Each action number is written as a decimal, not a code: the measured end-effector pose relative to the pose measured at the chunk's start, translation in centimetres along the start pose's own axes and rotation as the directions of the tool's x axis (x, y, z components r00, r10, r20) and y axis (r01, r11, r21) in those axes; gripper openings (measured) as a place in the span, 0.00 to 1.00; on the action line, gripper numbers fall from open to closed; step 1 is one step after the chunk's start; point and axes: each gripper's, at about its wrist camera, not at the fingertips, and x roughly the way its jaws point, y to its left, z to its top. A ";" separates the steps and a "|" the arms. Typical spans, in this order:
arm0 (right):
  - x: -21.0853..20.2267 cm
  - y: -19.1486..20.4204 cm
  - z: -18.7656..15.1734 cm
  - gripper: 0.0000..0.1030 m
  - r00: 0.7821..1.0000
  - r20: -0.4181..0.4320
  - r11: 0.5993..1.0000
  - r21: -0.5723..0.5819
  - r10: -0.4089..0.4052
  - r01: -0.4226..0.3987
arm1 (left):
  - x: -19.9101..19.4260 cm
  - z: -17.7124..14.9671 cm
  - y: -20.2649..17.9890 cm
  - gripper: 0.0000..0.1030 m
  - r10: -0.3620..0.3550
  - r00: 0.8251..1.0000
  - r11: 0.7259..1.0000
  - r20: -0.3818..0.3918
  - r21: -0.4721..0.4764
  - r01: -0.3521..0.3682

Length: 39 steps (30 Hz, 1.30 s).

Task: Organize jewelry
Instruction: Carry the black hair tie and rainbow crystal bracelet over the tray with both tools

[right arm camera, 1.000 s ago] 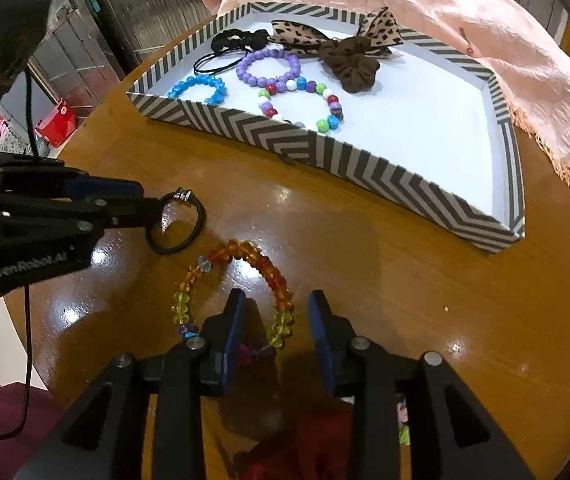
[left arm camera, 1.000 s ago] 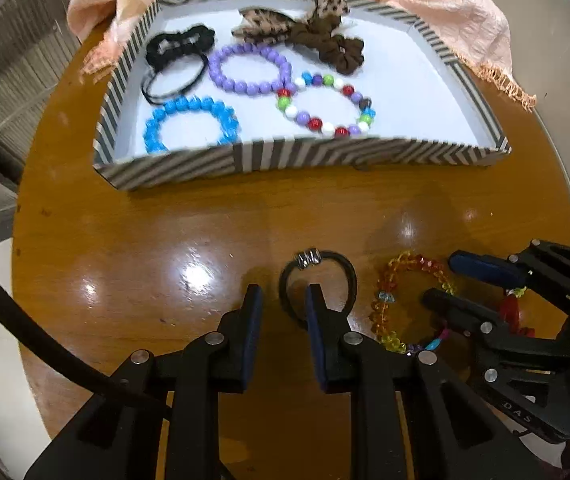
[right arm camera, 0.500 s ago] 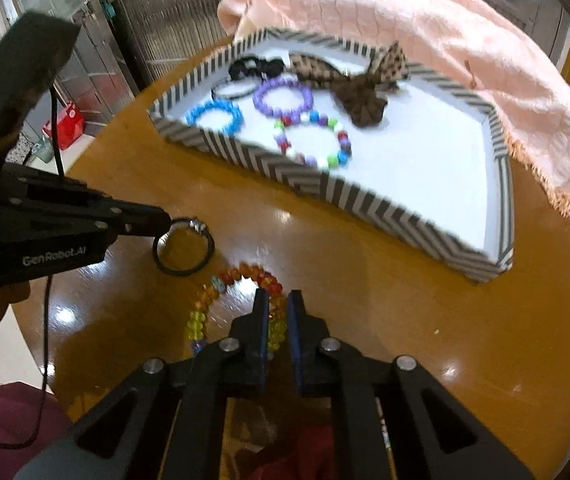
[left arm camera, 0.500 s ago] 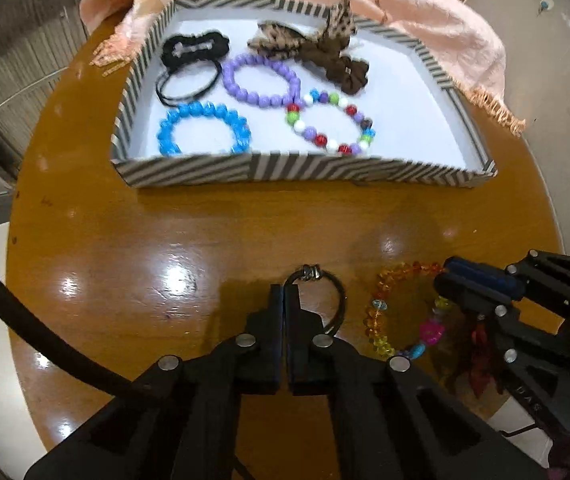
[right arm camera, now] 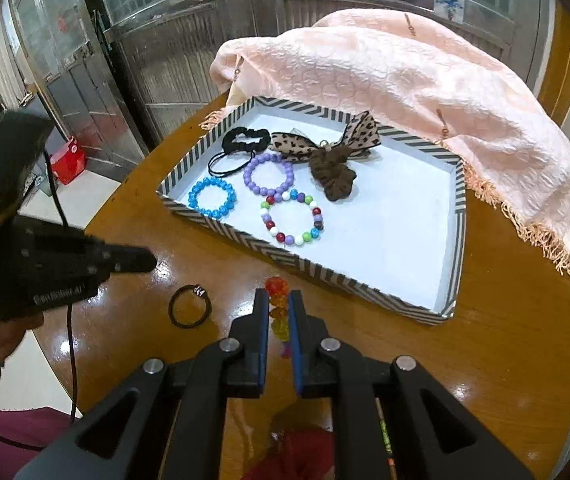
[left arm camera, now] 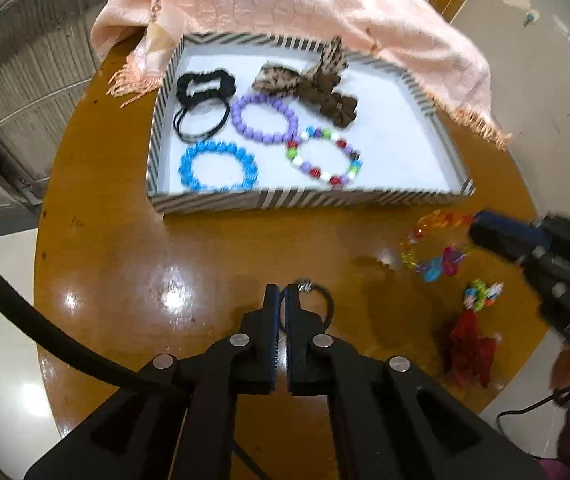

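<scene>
My left gripper (left arm camera: pixel 282 300) is shut on the black hair tie (left arm camera: pixel 322 305) with a small metal charm, above the round wooden table (left arm camera: pixel 213 264). In the right wrist view the tie (right arm camera: pixel 189 310) looks to hang or lie just beyond the left gripper's tips (right arm camera: pixel 141 260). My right gripper (right arm camera: pixel 278 308) is shut on the rainbow bead bracelet (right arm camera: pixel 277 300), lifted off the table; it also shows in the left wrist view (left arm camera: pixel 433 248). The striped tray (left arm camera: pixel 305 198) holds blue, purple and multicolour bracelets, black hair ties and a leopard bow.
A peach scarf (right arm camera: pixel 405 80) drapes behind and around the tray's far side. A red tassel ornament (left arm camera: pixel 471 344) with colourful beads lies on the table at the right edge. Metal doors (right arm camera: pixel 189 40) stand beyond the table.
Both grippers closed from open: the left on the black hair tie, the right on the rainbow bracelet. Both then rose and pulled back, the bracelet lifting off the table.
</scene>
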 end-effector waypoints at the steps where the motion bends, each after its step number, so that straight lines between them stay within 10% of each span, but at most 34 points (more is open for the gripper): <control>1: 0.1 0.0 0.0 0.09 1.000 -0.001 1.000 0.003 0.002 -0.002 | 0.4 -0.4 0.0 0.13 0.016 1.000 1.000 -0.014 0.004 -0.016; 18: -0.9 -0.9 0.3 0.09 0.999 0.022 0.998 0.035 0.045 -0.046 | 4.8 -0.6 -2.3 0.04 0.133 0.986 0.990 -0.098 0.052 -0.128; 39: -2.8 -3.6 2.9 0.09 0.996 0.086 0.997 0.066 0.022 -0.028 | -1.5 3.0 -1.6 0.02 -0.008 1.000 1.000 0.026 -0.014 0.008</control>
